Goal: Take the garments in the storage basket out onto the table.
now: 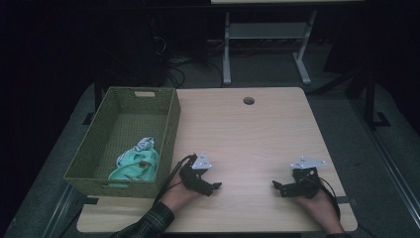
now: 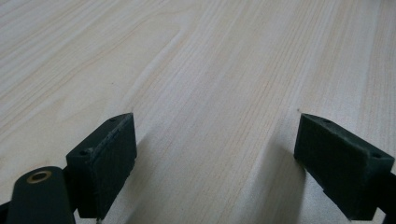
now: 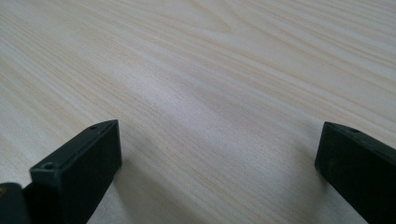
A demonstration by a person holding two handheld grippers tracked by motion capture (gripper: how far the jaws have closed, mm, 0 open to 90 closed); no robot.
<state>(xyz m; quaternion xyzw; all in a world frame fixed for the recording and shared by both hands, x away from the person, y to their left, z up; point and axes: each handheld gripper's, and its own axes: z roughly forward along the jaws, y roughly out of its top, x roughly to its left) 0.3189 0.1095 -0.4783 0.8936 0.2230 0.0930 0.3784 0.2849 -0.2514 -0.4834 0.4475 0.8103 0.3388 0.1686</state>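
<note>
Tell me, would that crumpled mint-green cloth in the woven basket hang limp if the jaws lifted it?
Probably limp: the crumpled mint-green cloth lies in soft folds, slumped against the wall of the olive-green woven basket, so it would likely drape and dangle. It looks thin, so probably light. Pinching one fold may lift only part of it, leaving the rest trailing.

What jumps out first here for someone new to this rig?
The green woven basket at the table's left edge, with a crumpled mint-green cloth in its near end. Then the two black tongs low over the near half of the table: the left tongs just right of the basket, the right tongs opposite, tips pointing toward each other. Both stand open with bare wood between their jaws.
</note>
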